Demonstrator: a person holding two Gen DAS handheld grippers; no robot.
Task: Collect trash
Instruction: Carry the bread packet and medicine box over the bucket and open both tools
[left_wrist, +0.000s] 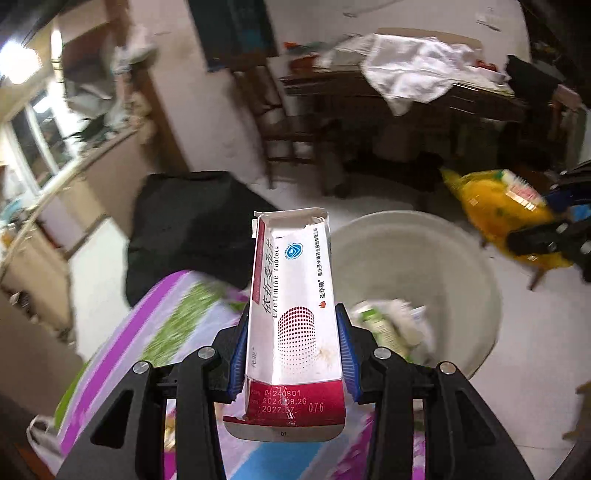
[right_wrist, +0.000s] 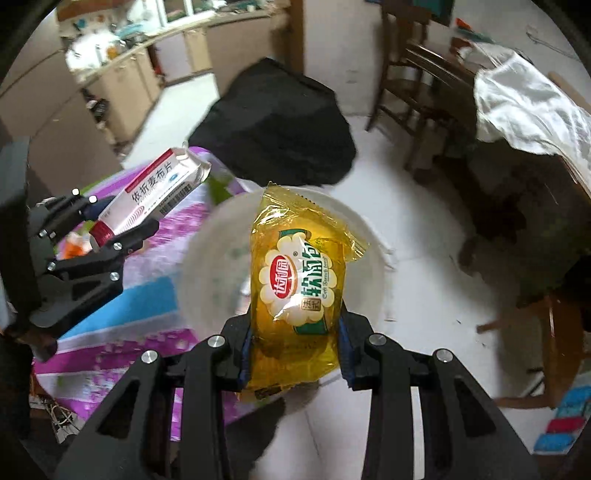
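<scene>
Clamping the tablet box by its long sides, the left gripper holds light, crushable card above the white bin. The right gripper pinches a soft, slippery yellow bread wrapper over it

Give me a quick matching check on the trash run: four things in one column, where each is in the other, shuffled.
1. tablet box
2. yellow bread wrapper
3. white bin
4. white cloth

A. draped over the dark table
B. clamped in the right gripper
C. on the floor, some trash inside
D. clamped in the left gripper

Pairs: 1-D, 2-B, 3-C, 4-A
</scene>
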